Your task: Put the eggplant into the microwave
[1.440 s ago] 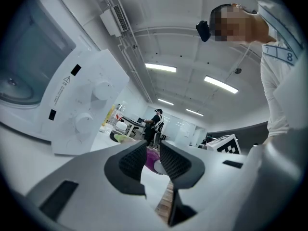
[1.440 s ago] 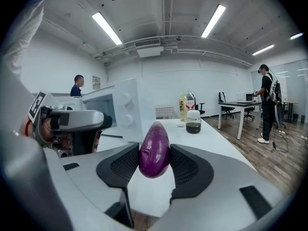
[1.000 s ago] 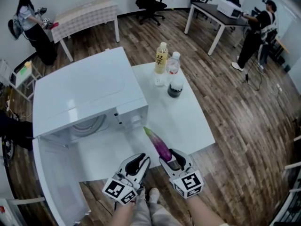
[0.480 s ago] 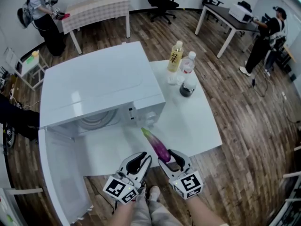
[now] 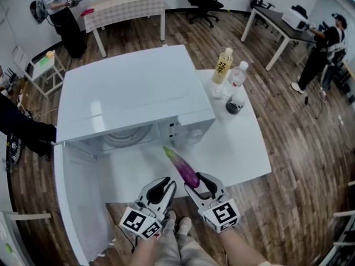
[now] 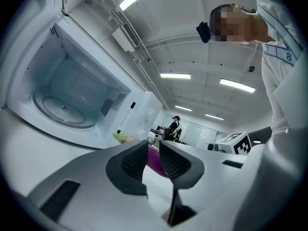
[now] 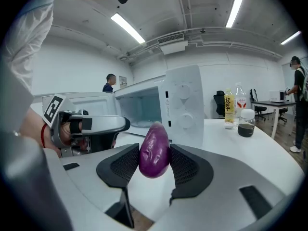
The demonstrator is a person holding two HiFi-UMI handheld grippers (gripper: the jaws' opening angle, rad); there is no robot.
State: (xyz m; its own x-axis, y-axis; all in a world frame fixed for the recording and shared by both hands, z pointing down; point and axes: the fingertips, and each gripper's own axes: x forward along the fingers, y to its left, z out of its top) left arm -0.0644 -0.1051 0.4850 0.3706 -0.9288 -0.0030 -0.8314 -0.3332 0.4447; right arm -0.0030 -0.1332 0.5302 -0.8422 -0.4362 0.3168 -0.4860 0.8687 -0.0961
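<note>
Head view: right gripper (image 5: 198, 182) pinches the eggplant (image 5: 183, 168) by its purple butt end. The green tip points at the open microwave (image 5: 133, 93), above the table (image 5: 238, 148) and not yet inside. Left gripper (image 5: 161, 186) sits just beside. Left gripper view: jaws a bit apart, nothing btwn them; turntable (image 6: 62, 109) lies bare ahead. Right gripper view: pads clamp only the glossy end, so w/ that long overhang it could pivot or slip on a quick swing. The tip may also clip the control panel (image 7: 185, 100) beside the opening.

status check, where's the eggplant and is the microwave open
Right gripper shut on eggplant, short of the microwave. Left gripper empty, jaws slightly apart. Door open, nothing seen blocking the cavity.
</note>
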